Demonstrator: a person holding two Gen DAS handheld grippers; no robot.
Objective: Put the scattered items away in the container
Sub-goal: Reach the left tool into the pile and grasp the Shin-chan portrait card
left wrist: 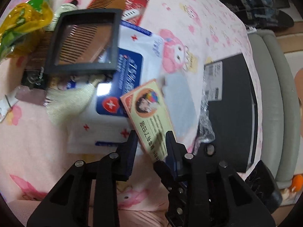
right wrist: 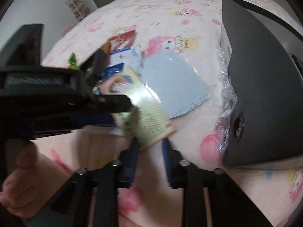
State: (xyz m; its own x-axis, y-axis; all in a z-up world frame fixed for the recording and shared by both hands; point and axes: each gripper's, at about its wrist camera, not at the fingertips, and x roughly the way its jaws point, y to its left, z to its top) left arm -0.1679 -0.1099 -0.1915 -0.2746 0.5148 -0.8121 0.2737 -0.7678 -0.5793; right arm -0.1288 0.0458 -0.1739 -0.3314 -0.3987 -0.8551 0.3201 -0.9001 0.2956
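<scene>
Inspection, left to right, on the bed (left wrist: 198, 19) with its pink cartoon sheet.

Far left: one yellow-green snack bag (left wrist: 24, 22), one tube (left wrist: 64, 9) and one black square frame (left wrist: 83, 39). Comb teeth show through the frame's clear window. One wooden comb (left wrist: 108, 1) shows above it, and I cannot tell whether the two are the same comb. Behind lies one red packet (left wrist: 130, 1).

Centre: one white-and-blue wipes pack (left wrist: 123, 75) with one cream cloth (left wrist: 72, 98) lying over its left edge. All of these lie loose on the sheet, well apart from the box.

My left gripper (left wrist: 151, 137) is clamped across one pink-edged card packet (left wrist: 147, 111). The packet is lifted clear of the sheet and tilted towards the right, which I judge to be carriage towards the box. Just beyond it lies one pale blue flat sheet (left wrist: 180, 102).

My right gripper (right wrist: 149, 145) stands with its jaws apart and grips nothing. The packet's lower corner reaches between them, so I judge it is placed to steady or take the packet.

Right: one black box (left wrist: 233, 113), which I take to be the container, with crumpled plastic wrap (left wrist: 206, 113) against its near side. Its interior is not visible, so its contents cannot be counted
</scene>
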